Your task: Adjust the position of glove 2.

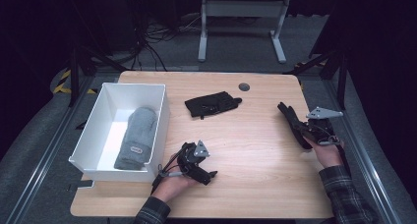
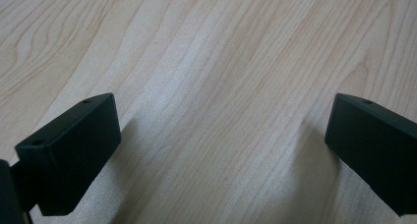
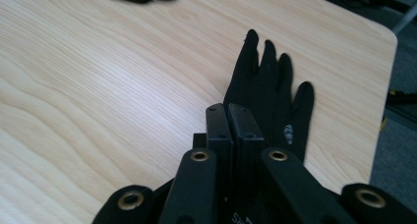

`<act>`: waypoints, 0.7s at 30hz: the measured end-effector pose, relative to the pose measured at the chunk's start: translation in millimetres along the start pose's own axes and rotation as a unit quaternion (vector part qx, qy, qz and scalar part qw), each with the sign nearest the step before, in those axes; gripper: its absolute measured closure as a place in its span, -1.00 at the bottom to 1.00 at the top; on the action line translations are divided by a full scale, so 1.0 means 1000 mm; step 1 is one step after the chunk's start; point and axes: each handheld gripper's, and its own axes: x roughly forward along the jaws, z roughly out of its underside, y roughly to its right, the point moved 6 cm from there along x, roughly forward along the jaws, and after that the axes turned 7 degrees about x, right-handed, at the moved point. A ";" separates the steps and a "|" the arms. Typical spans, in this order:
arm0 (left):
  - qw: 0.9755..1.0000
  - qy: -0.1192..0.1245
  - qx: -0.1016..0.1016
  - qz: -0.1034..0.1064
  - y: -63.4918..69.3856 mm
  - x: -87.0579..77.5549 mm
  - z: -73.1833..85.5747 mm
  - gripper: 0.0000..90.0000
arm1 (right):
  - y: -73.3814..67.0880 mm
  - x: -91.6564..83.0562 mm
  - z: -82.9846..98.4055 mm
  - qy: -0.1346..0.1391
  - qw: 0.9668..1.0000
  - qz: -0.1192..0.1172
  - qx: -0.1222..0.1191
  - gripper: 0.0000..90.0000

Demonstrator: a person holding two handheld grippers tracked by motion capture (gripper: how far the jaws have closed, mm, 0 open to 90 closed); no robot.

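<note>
My right gripper [image 3: 230, 117] pinches the black glove [image 3: 275, 94] by its cuff; a thin hold may slip. Left gripper [image 2: 221, 135] fingers stand wide over the tabletop [image 2: 206, 52].

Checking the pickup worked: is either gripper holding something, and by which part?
The right gripper pinches the black glove near its cuff end. The left gripper is open, holding nothing.

Light wooden surface [image 1: 255, 150]. On it: white bin [image 1: 96, 135], left of the left jaws; black glove [image 1: 212, 104], between both jaws and beyond; second black glove [image 3: 275, 94], at the right jaws.
</note>
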 end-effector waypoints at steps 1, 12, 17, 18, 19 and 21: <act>1.000 0.000 0.000 0.000 0.000 0.000 0.000 -0.98 | -0.004 -0.002 -0.002 0.004 1.000 -0.006 -0.001 0.99; 1.000 0.000 0.000 0.000 0.000 0.000 0.000 -0.98 | -0.045 -0.019 -0.021 0.035 0.996 -0.078 -0.011 0.99; 1.000 0.000 0.000 0.000 0.000 0.000 0.000 -0.98 | -0.059 -0.022 -0.025 0.041 0.993 -0.108 -0.011 0.99; 1.000 0.000 0.000 0.000 0.000 0.000 0.000 -0.98 | -0.060 -0.020 -0.024 0.037 0.993 -0.107 -0.012 0.99; 1.000 0.000 0.000 0.000 0.000 0.000 0.000 -0.98 | -0.059 -0.019 -0.023 0.033 0.994 -0.104 -0.013 0.99; 1.000 0.000 -0.001 0.000 0.000 0.000 0.000 -0.98 | -0.056 -0.015 -0.021 0.029 0.994 -0.103 -0.006 0.99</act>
